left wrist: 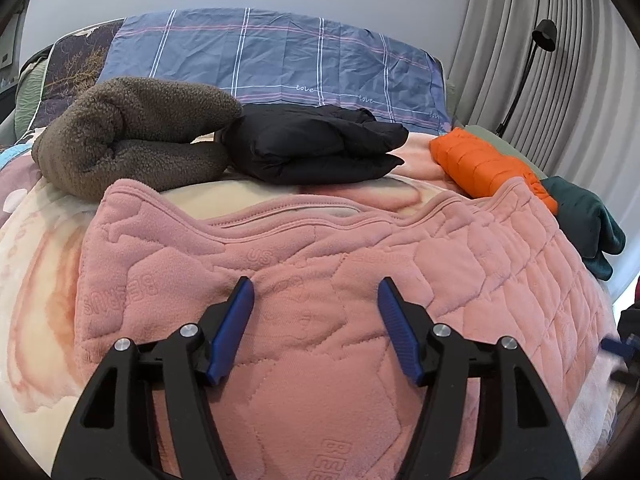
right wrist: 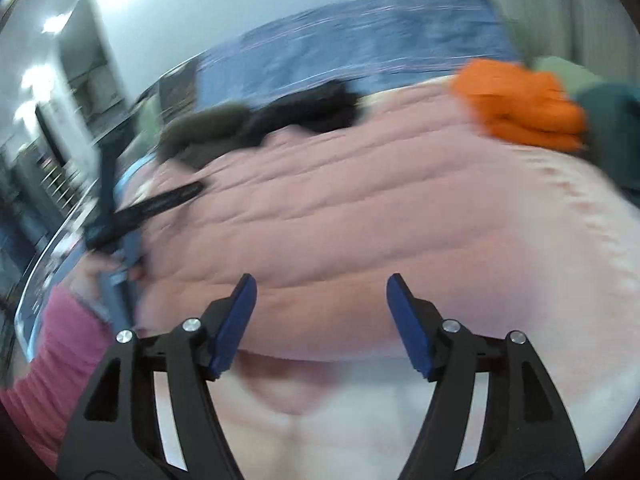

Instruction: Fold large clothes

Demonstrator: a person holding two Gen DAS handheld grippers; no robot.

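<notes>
A large pink quilted garment (left wrist: 320,280) lies spread on the bed, embossed with letters, its zipped edge toward the pillows. My left gripper (left wrist: 316,292) is open just above its middle and holds nothing. In the blurred right wrist view, my right gripper (right wrist: 322,288) is open over the near edge of the same pink garment (right wrist: 360,216) and is empty. The left gripper (right wrist: 132,212) and the hand holding it show at the left of that view. The right gripper's blue tip (left wrist: 618,346) shows at the right edge of the left wrist view.
Folded clothes lie at the back of the bed: a brown fleece (left wrist: 132,136), a black jacket (left wrist: 320,148), an orange puffer (left wrist: 488,164) and a dark green garment (left wrist: 588,224). A blue checked pillow (left wrist: 280,52) lies behind them. A black lamp (left wrist: 532,64) and grey curtains stand at the right.
</notes>
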